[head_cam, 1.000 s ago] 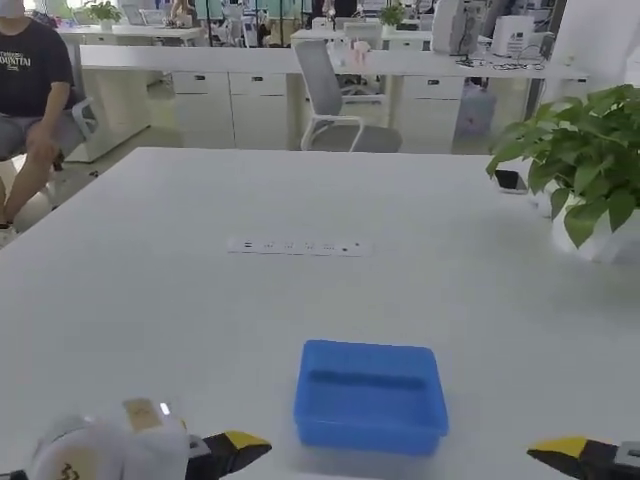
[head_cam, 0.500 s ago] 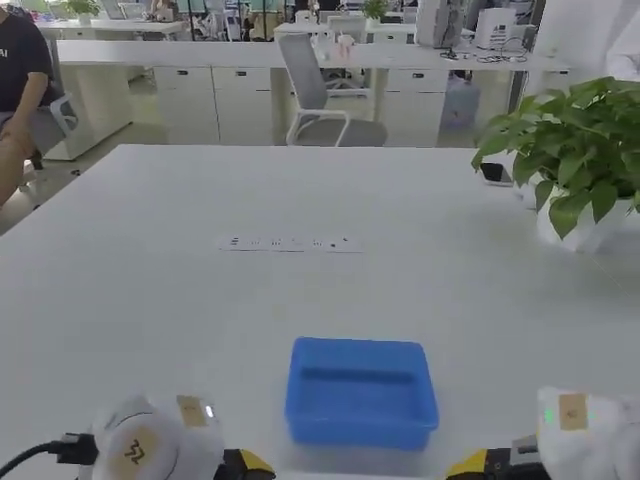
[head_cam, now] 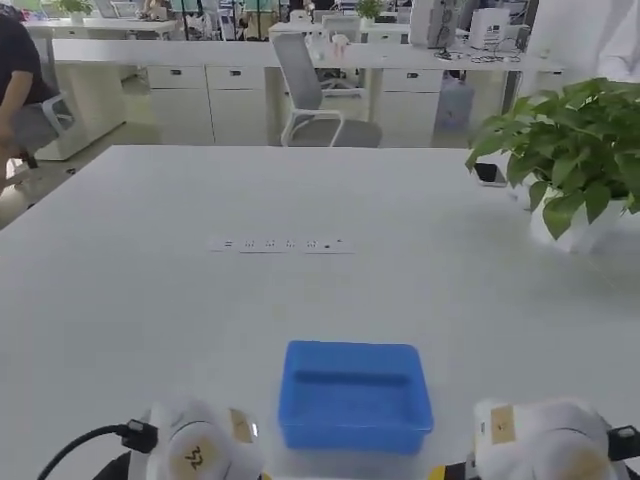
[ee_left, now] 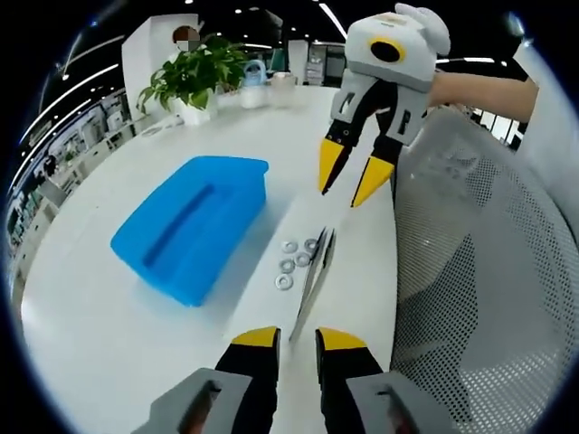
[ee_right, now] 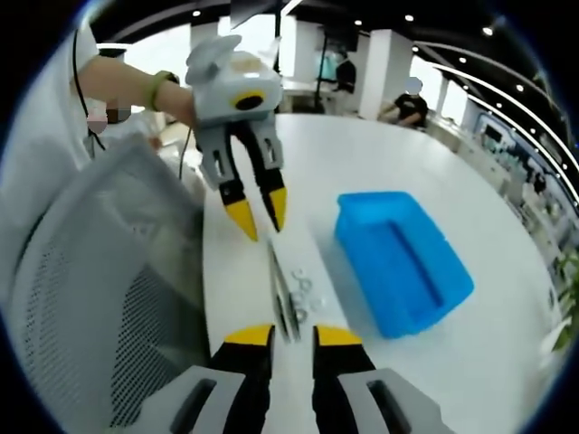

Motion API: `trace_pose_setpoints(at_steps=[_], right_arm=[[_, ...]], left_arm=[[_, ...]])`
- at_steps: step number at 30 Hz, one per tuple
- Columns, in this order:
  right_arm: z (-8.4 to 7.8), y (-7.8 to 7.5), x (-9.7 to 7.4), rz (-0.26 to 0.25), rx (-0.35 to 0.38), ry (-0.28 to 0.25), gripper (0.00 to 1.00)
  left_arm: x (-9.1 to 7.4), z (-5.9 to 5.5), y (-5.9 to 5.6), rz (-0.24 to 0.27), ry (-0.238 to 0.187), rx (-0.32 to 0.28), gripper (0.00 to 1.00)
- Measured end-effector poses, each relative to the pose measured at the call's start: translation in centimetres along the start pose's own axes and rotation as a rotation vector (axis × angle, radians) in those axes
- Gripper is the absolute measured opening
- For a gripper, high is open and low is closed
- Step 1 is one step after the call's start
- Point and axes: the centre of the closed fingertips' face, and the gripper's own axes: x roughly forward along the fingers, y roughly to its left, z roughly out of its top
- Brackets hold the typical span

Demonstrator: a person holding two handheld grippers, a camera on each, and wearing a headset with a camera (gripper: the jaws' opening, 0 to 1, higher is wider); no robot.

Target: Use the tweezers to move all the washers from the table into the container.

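Steel tweezers [ee_left: 312,271] lie on the white table with several small washers [ee_left: 294,258] beside them, next to the blue container [ee_left: 194,226]. My left gripper [ee_left: 299,341] hovers open over one end of the tweezers, holding nothing. My right gripper [ee_left: 355,174] faces it from the other end, jaws spread. In the right gripper view the tweezers [ee_right: 285,294] and washers [ee_right: 306,291] lie between my right gripper [ee_right: 292,337] and the left gripper [ee_right: 261,214]; the container [ee_right: 403,258] sits to the right. In the head view the container [head_cam: 352,395] looks empty.
A mesh chair back [ee_left: 470,271] stands close to the table's near edge. A potted plant [head_cam: 565,160] and a phone [head_cam: 489,174] sit at the far right. A power strip [head_cam: 280,244] lies mid-table. A seated person [head_cam: 25,90] is far left.
Both grippers have moved inward along the table's near edge toward each other. Their yellow tips have dropped below the head view, which has shifted slightly.
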Motion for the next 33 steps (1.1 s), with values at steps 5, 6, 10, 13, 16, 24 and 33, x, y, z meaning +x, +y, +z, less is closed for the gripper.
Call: trace_pose_setpoints(at_steps=[5, 6, 10, 13, 16, 24, 33], right_arm=[[0.1, 0.3, 0.3, 0.002, -0.011, 0.009, 0.13], [0.1, 0.3, 0.3, 0.005, -0.012, 0.009, 0.12], [0.1, 0.5, 0.5, 0.010, -0.015, 0.011, 0.12], [0.0, 0.5, 0.5, 0.008, -0.015, 0.012, 0.12], [-0.1, 0.5, 0.5, 0.006, -0.012, 0.010, 0.12], [-0.1, 0.1, 0.9, 0.003, 0.001, -0.004, 0.15], [0.0, 0.5, 1.4, 0.012, -0.016, -0.005, 0.16]], left_arm=[[0.8, -0.4, 0.2, -0.004, 0.059, 0.056, 0.08], [1.0, -0.5, 0.2, -0.006, 0.068, 0.064, 0.07], [1.4, -0.5, 0.2, -0.016, 0.097, 0.125, 0.04], [1.6, -0.7, 0.2, -0.021, 0.129, 0.165, 0.02], [1.6, -0.6, 0.2, -0.031, 0.124, 0.187, 0.00], [1.1, 0.3, -0.2, -0.049, 0.093, 0.229, 0.00], [-1.4, 3.1, -1.0, -0.027, -0.006, 0.278, 0.00]])
